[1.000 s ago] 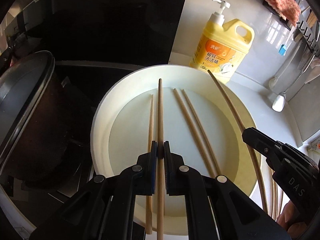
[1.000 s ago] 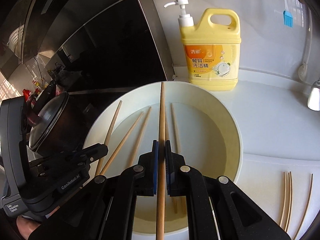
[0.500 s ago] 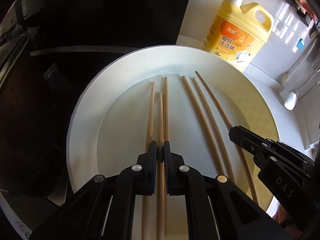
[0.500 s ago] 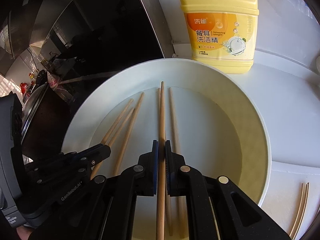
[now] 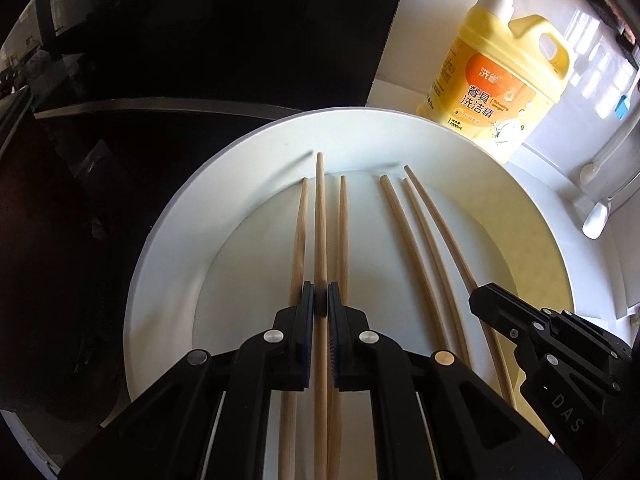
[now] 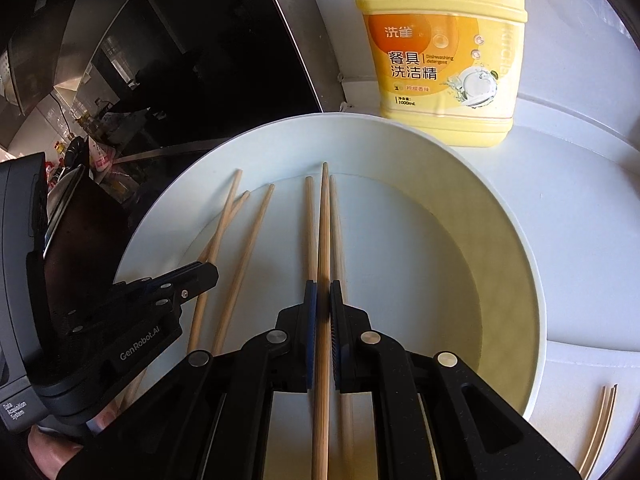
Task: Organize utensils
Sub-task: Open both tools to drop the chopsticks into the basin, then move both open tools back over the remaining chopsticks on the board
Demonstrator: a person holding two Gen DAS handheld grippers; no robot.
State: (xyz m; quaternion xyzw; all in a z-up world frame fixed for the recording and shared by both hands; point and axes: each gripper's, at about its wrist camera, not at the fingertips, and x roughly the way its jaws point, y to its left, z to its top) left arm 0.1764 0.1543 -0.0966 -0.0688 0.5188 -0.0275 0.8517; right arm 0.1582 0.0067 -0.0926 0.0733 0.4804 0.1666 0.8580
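White counter [image 6: 580, 208], plate rim [image 5: 168, 216] against detergent jug [image 5: 496, 80]; each hand-held gripper [image 5: 321, 306] [image 6: 323, 304] clamped on 1 chopstick [image 5: 320, 220] [image 6: 324, 220].

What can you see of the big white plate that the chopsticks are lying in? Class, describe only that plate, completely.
The white plate is round, wide and shallow, with a broad sloping rim around a flat well, smooth and glossy like ceramic or plastic. It sits level on the pale counter, its left side beside the dark cooktop, with the yellow detergent bottle just behind its far rim. Wooden chopsticks lie in it lengthwise, roughly parallel. Sunlight tints its right side yellowish. Its near edge is hidden behind the grippers.
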